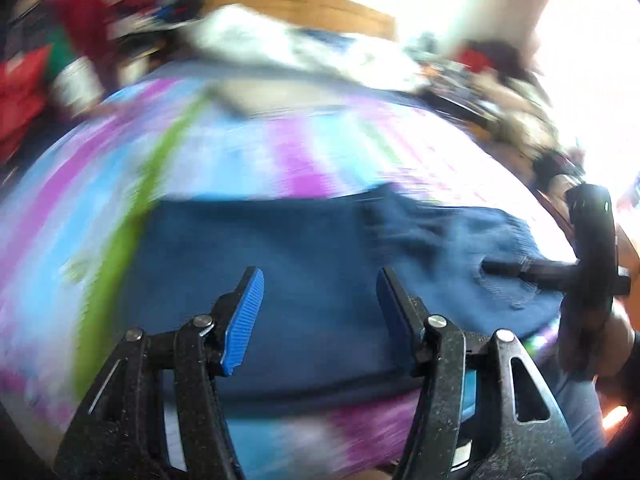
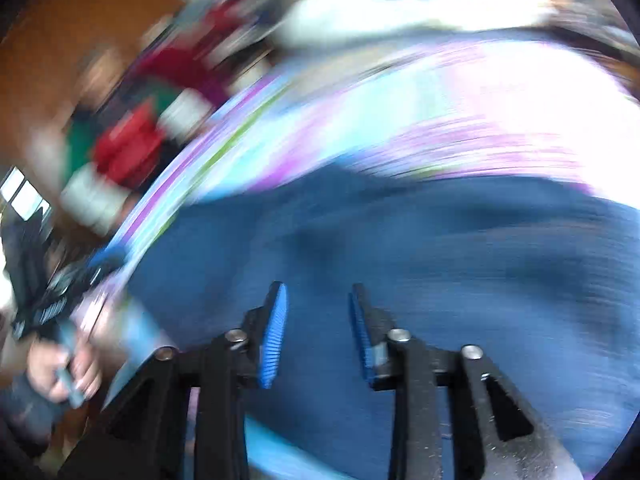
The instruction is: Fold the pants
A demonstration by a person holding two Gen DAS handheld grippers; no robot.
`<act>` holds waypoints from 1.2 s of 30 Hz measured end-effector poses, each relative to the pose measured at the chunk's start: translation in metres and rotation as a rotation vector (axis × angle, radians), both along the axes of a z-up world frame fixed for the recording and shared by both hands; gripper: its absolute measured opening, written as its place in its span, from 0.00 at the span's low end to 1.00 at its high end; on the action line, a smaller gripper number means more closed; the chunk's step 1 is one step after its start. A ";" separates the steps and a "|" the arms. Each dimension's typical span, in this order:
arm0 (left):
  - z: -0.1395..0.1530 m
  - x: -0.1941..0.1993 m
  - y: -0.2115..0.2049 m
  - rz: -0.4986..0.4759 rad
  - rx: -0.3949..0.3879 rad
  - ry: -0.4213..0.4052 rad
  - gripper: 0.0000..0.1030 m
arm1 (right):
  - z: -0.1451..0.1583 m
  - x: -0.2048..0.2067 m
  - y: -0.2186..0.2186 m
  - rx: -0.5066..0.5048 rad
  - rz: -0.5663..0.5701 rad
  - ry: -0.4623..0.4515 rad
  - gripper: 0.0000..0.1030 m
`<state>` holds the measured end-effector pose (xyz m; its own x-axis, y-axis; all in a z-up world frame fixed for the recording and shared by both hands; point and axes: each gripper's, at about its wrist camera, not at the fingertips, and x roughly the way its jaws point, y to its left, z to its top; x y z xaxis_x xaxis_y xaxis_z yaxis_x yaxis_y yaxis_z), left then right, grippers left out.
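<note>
Navy pants (image 1: 304, 272) lie spread flat on the tie-dyed bedspread (image 1: 248, 152), seemingly already doubled into a broad block so the next fold can go across. Both tools hang above the cloth, gripping nothing: the left gripper (image 1: 320, 312) gapes wide, the right gripper (image 2: 318, 328) sits narrower but parted. Motion blur smears everything; seams, waistband and the clutter (image 1: 120, 12) beyond the bed are hard to make out.

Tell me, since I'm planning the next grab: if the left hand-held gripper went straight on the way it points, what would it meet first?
Most likely the blue pants: the open left hand-held gripper points at that cloth on the striped bedspread. Blur makes depth uncertain.
</note>
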<state>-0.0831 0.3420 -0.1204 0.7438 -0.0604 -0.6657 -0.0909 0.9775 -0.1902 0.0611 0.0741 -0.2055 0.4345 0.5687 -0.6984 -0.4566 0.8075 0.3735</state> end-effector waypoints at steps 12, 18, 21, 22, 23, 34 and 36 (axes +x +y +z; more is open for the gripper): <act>-0.024 0.100 -0.106 -0.123 -0.087 0.089 0.57 | 0.004 0.044 -0.088 -0.037 -0.287 -0.041 0.42; 0.020 0.029 0.004 0.241 -0.036 -0.059 0.60 | 0.058 0.005 0.143 0.037 0.272 -0.145 0.42; 0.014 -0.013 0.062 0.469 -0.020 -0.042 0.71 | 0.046 -0.033 0.219 0.036 0.496 -0.078 0.42; 0.006 -0.026 0.078 0.527 -0.028 -0.008 0.71 | 0.041 -0.047 0.231 0.026 0.524 -0.069 0.42; -0.004 -0.040 0.092 0.576 -0.053 0.031 0.71 | 0.037 -0.061 0.235 0.028 0.549 -0.063 0.42; -0.036 -0.100 0.091 0.622 -0.147 0.066 0.71 | 0.004 -0.096 0.214 -0.184 0.483 -0.125 0.42; -0.029 -0.101 0.098 0.625 -0.150 0.023 0.72 | 0.006 -0.090 0.224 -0.236 0.460 -0.191 0.49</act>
